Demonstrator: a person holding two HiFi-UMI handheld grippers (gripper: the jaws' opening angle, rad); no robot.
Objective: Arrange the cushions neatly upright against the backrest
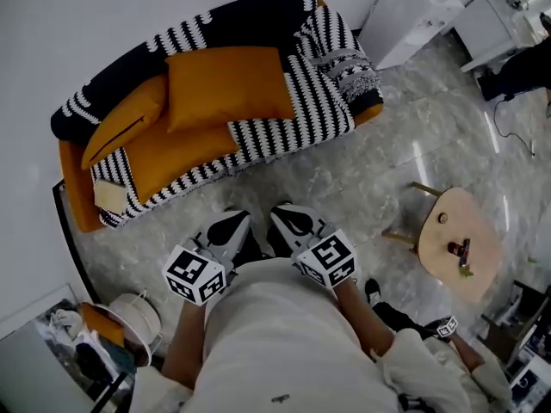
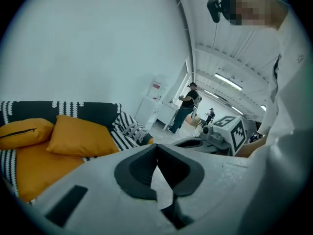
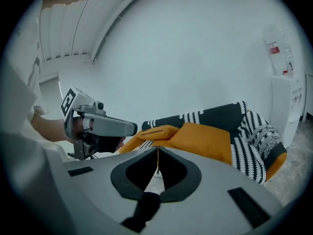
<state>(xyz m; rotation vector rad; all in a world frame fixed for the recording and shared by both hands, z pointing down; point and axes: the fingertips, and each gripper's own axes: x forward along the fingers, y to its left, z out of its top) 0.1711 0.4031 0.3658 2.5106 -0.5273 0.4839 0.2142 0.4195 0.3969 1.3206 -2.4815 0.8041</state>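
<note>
- The left gripper (image 1: 229, 224) and right gripper (image 1: 288, 218) are held with fingers closed, empty.
- 2 orange cushions (image 1: 228, 84) are seen well ahead of the fingers, nearer the left gripper.

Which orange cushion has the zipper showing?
The left orange cushion in the head view; the square orange cushion beside it shows plain fabric.

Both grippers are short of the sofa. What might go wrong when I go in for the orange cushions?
1. The left gripper and right gripper are shut; reaching in like that would likely shove the square orange cushion, not grip it.
2. The black-and-white striped throw lies under that cushion's edge; a low pinch may drag it.
3. The flatter orange cushion slumps low and may flop once stood up.
</note>
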